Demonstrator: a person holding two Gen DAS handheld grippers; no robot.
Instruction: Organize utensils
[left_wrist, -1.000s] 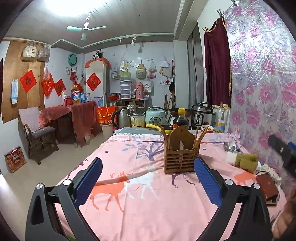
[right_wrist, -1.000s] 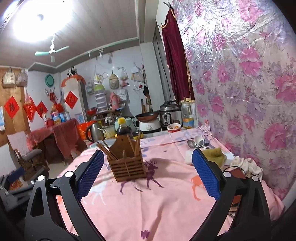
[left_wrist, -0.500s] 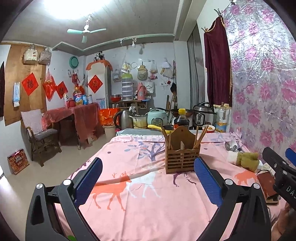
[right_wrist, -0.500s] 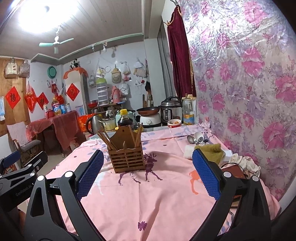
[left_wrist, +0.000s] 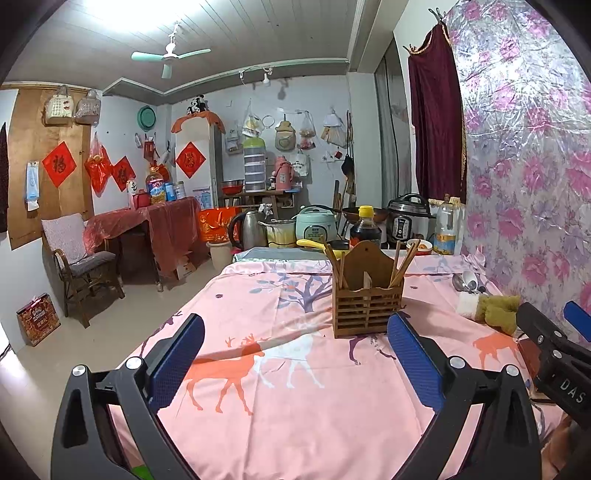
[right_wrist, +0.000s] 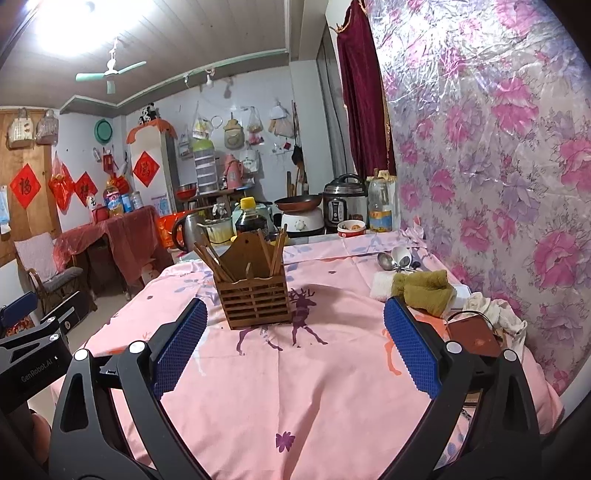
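Note:
A slatted wooden utensil holder (left_wrist: 366, 309) (right_wrist: 255, 300) stands upright on the pink deer-print tablecloth (left_wrist: 295, 387) (right_wrist: 314, 387), with several chopsticks (left_wrist: 404, 263) (right_wrist: 214, 263) leaning in it. Two spoons (right_wrist: 394, 260) (left_wrist: 466, 282), one metal and one white, lie by the floral wall beyond a yellow-green cloth (right_wrist: 424, 287) (left_wrist: 496, 308). My left gripper (left_wrist: 295, 354) is open and empty, short of the holder. My right gripper (right_wrist: 295, 341) is open and empty too, with the holder just beyond its left finger. Each gripper shows at the edge of the other's view.
A brown wallet-like case (right_wrist: 474, 334) and a white rag (right_wrist: 495, 314) lie at the table's right edge by the wall. A soy sauce bottle (left_wrist: 365, 230), rice cookers (left_wrist: 316, 229) and a kettle (left_wrist: 249, 229) crowd the far end. A chair (left_wrist: 79, 266) stands on the floor to the left.
Both grippers have drifted slightly and stayed open. The right gripper has come further into the left view's right edge, and the left gripper has appeared at the right view's left edge.

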